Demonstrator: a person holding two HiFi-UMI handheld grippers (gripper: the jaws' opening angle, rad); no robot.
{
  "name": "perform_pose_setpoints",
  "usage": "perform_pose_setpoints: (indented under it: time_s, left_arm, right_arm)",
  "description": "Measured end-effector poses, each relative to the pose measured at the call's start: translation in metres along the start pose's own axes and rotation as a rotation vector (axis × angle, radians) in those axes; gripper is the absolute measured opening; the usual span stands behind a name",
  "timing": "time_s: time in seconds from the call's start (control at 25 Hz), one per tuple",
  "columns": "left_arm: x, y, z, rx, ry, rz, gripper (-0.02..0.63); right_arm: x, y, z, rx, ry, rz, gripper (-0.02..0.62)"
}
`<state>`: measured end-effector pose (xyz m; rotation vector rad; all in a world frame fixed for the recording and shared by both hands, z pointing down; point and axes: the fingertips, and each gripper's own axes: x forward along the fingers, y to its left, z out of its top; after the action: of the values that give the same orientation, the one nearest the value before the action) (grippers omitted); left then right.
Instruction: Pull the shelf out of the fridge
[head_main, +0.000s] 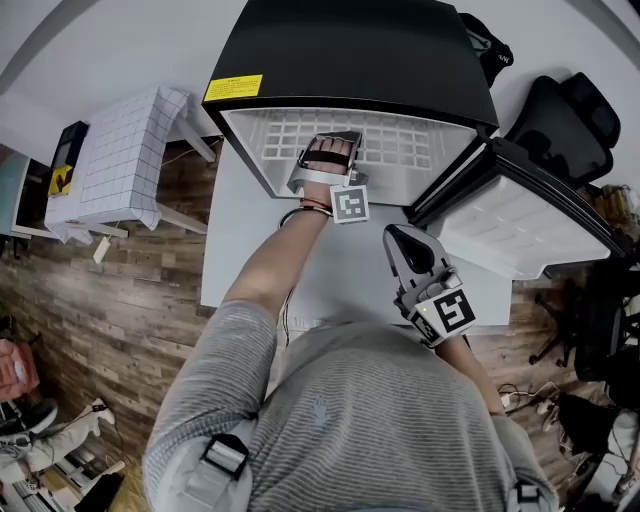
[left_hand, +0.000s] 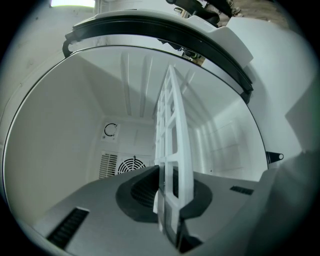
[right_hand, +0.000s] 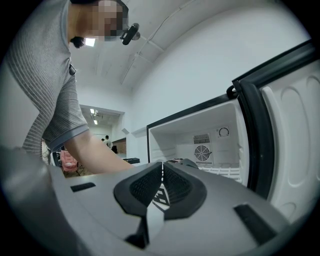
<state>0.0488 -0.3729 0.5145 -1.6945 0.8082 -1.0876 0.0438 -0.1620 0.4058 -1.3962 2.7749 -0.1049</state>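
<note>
A small black fridge (head_main: 350, 50) stands open, its door (head_main: 520, 215) swung to the right. Inside lies a white grid shelf (head_main: 400, 145). My left gripper (head_main: 328, 152) reaches into the fridge and is shut on the shelf's front edge. In the left gripper view the shelf (left_hand: 172, 135) runs edge-on between the black pads (left_hand: 142, 192), away toward the back wall. My right gripper (head_main: 405, 245) hangs outside in front of the fridge, shut with nothing between its pads (right_hand: 145, 187). The right gripper view shows the fridge interior (right_hand: 200, 145) and the left forearm (right_hand: 95, 155).
A white mat (head_main: 230, 250) covers the wooden floor before the fridge. A grid-patterned cloth over a low stand (head_main: 125, 155) sits at left. A black office chair (head_main: 565, 125) stands behind the door at right. Cables and clutter lie at the lower right.
</note>
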Motion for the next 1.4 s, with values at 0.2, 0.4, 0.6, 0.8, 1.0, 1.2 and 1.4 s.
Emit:
perform_pose_setpoints:
  time_s: [0.2, 0.4, 0.6, 0.8, 1.0, 1.2, 1.4]
  left_arm:
    - [-0.0057, 0.0, -0.0015, 0.016, 0.013, 0.01, 0.038]
    - [-0.0095, -0.005, 0.0005, 0.003, 0.009, -0.009, 0.038]
    - [-0.0099, -0.0045, 0.0005, 0.001, 0.011, -0.009, 0.038]
    - [-0.0096, -0.0049, 0.0004, -0.002, 0.013, -0.011, 0.038]
    - [-0.0094, -0.0035, 0.001, 0.0, 0.015, -0.01, 0.038]
    - [-0.0104, -0.0021, -0.0003, 0.01, 0.024, 0.001, 0.038]
    - [-0.0093, -0.0045, 0.0001, -0.001, 0.023, -0.009, 0.038]
  right_arm:
    - [-0.0003, 0.0029, -0.0009, 0.005, 0.001, 0.007, 0.014]
    - [-0.0013, 0.0044, -0.0014, 0.008, -0.001, 0.009, 0.014]
    - [-0.0009, 0.008, -0.002, 0.008, 0.001, 0.015, 0.014]
    - [-0.0008, 0.0083, -0.002, 0.01, -0.001, 0.015, 0.014]
    - [-0.0021, 0.0061, 0.0002, 0.012, -0.004, 0.008, 0.014]
    - [-0.0041, 0.0066, 0.0002, 0.012, -0.004, 0.005, 0.014]
    - [-0.0042, 0.0059, -0.001, 0.012, -0.004, 0.004, 0.014]
